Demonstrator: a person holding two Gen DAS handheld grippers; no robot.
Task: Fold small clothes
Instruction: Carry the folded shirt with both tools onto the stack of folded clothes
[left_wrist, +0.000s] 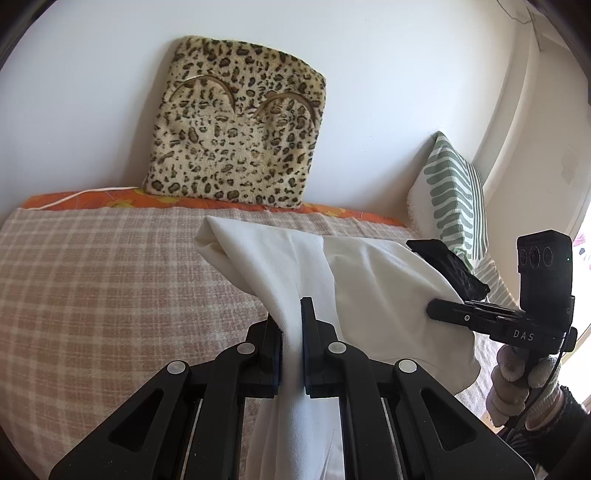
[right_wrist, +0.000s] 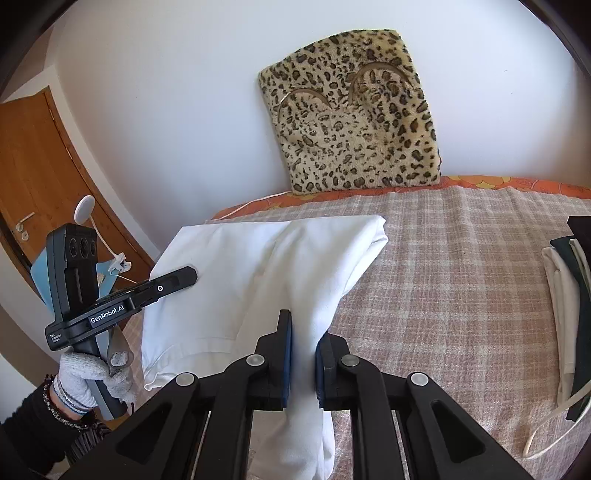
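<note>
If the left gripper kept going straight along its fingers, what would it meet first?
Probably the white garment it is shut on, bunched just ahead of the left gripper; beyond that, likely the plaid bed cover. Depth is unclear.

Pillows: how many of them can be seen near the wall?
2. A leopard-print pillow leans against the wall behind the bed. A green striped pillow stands in the corner, right side of the left wrist view. Others may be hidden.
</note>
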